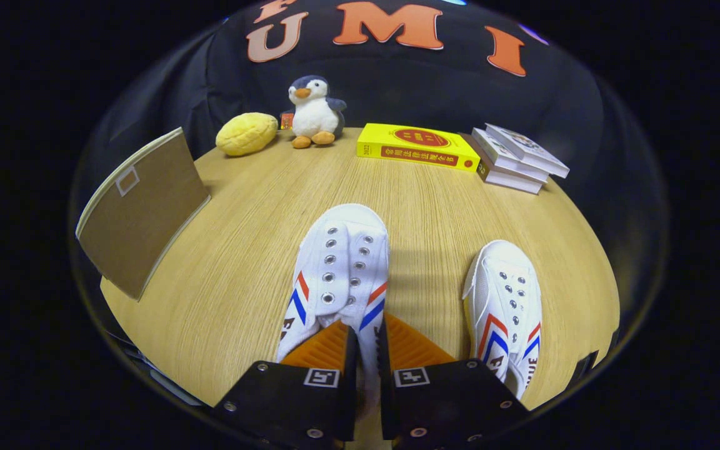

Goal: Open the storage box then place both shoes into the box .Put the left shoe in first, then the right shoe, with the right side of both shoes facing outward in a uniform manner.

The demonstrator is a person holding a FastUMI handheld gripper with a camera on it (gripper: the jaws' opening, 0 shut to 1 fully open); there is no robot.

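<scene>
Two white shoes lie on the tabletop (241,262). Our tool (366,340) is closed narrow on the heel collar of the left-hand shoe (341,262), both fingers pressing it. We note the other shoe (505,300) at 3 o'clock, apart, near the tabletop edge. We see the storage box (138,209), flap up, at 10 o'clock. Bare wood lies between them. A penguin toy (313,112), yellow book (419,147) and stacked books (516,159) line the far edge.

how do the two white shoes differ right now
The middle shoe has its heel part pinched between the gripper fingers; the other shoe lies free on the table, beside the gripper. The middle shoe points straight ahead; the other angles slightly. Both are white, laceless, with red and blue stripes.
</scene>
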